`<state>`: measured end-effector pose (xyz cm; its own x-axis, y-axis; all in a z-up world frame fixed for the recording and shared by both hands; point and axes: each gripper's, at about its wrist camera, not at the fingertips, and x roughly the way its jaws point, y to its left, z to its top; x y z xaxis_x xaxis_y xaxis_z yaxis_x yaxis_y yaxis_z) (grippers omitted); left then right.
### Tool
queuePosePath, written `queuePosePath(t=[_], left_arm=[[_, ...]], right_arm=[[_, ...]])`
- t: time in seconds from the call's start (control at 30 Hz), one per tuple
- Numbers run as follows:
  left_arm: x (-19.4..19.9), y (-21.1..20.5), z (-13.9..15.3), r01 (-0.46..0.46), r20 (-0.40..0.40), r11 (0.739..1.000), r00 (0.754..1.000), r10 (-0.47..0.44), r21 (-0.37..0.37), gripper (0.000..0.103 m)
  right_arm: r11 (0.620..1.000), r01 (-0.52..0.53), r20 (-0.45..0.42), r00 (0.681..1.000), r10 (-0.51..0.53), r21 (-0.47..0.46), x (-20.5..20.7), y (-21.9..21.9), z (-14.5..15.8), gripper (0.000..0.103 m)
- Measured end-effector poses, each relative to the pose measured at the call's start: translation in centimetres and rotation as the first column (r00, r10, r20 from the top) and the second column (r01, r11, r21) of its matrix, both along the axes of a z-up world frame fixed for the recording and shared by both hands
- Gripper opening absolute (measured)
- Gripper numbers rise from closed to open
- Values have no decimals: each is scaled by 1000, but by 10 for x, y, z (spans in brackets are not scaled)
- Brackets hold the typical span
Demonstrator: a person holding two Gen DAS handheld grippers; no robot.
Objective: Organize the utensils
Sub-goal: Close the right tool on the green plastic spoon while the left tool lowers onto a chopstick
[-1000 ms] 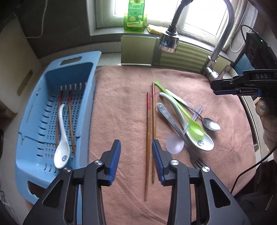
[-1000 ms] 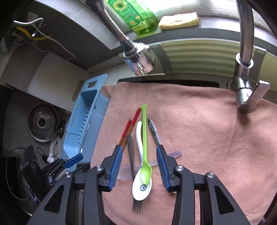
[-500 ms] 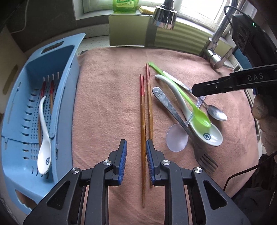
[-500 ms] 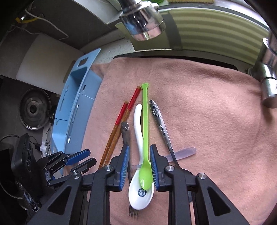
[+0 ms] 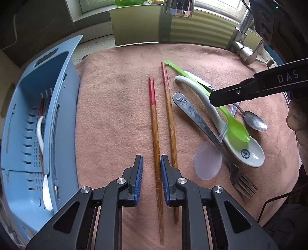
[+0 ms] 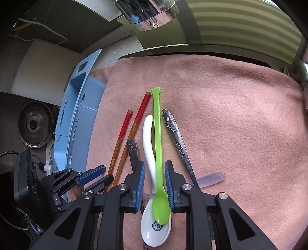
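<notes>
Chopstick runs lengthwise between left hand-held gripper jaws, just closing, gap remains; right hand-held gripper likewise straddles green spoon, not pinching yet.

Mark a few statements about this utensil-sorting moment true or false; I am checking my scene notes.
1. The left gripper has one chopstick between its jaws. True; the jaws have just been closing, and a gap shows on either side.
2. The green spoon lies in the blue basket. False: it lies on the white spoon on the towel, between the right gripper's jaws, which have just been closing.
3. The basket holds a second white spoon. True.
4. The towel's chopsticks point their red ends at the grippers. False: the red ends point away, toward the tap.
</notes>
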<state>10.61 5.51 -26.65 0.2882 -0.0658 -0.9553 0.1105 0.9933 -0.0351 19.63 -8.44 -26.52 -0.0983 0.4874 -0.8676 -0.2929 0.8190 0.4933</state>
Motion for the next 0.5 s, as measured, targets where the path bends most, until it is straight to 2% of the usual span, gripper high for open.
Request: queuePosePath(t=[0.27, 0.33, 0.5], left_arm=[[12, -4, -1, 0, -1, 1000, 1000, 0, -1, 15], [15, -6, -2, 4, -3, 1000, 1000, -4, 3, 12], [18, -6, -4, 4, -2, 1000, 1000, -4, -1, 10]], right_arm=[[1000, -7, -10, 1000, 7, -5, 4, 7, -4, 17], [1000, -15, -6, 1000, 15, -11, 4, 8, -3, 17], [1000, -10, -27, 1000, 11, 13, 5, 3, -4, 12]])
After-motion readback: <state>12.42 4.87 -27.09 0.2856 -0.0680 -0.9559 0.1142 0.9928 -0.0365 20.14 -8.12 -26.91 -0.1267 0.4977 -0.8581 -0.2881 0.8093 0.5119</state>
